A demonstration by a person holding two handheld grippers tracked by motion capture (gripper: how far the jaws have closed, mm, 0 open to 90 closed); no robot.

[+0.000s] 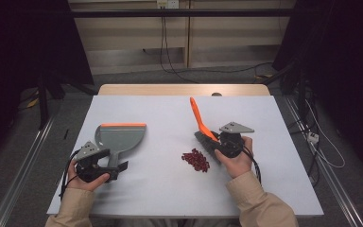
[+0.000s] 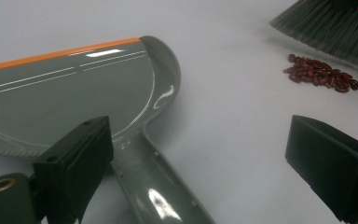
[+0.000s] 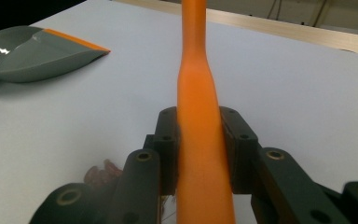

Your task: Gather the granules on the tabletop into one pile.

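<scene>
On the white table (image 1: 170, 189) lies the grey dustpan (image 1: 119, 137), orange-edged, its handle running between the wide-spread jaws of the left gripper (image 1: 116, 171) — neither pad presses it. Right of it, the right gripper (image 1: 217, 142) clamps the brush (image 1: 201, 124) by its orange handle, bristles just beside the small heap of red beans (image 1: 195, 160).

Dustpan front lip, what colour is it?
Orange, on a grey dustpan; the lip shows best in the left gripper view.
</scene>
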